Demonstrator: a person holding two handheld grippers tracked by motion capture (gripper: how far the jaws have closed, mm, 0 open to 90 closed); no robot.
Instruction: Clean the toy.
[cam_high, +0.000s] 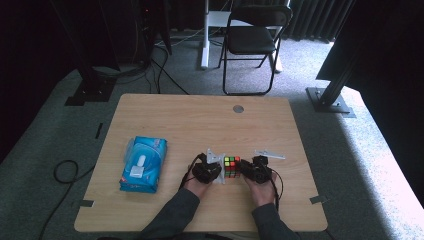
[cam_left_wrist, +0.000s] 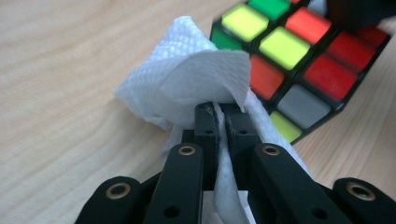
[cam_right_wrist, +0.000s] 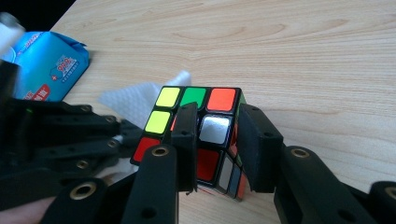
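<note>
A person at a wooden table (cam_high: 165, 112) worked a puzzle cube (cam_high: 231, 166) with a two-jaw gripper in each hand, the cube resting on the tabletop near the person's edge, between the two tools. The left gripper (cam_left_wrist: 218, 114) had its jaws pressed almost together on a folded white wipe (cam_left_wrist: 187, 79), with only the thin sheet between them; the bunched wipe lay against the cube's left side, touching its yellow and green tiles. The right gripper (cam_right_wrist: 219, 126) held the cube from the opposite side, its jaws set partly apart around one corner, one jaw lying across the upper face and the other against the adjacent side; the pictures did not settle how firmly they pressed. The cube's top face showed yellow, green, orange-red and a grey-white tile, and it sat slightly tilted in the right gripper view. Left of the cube, well apart from it, a blue pack (cam_high: 143, 164) of wipes lay flat on the table. Beyond the table's far edge, a black folding chair (cam_high: 252, 40) stood on the grey carpet. Both of the person's hands rested on the table just behind the cube, sleeves in dark fabric.
</note>
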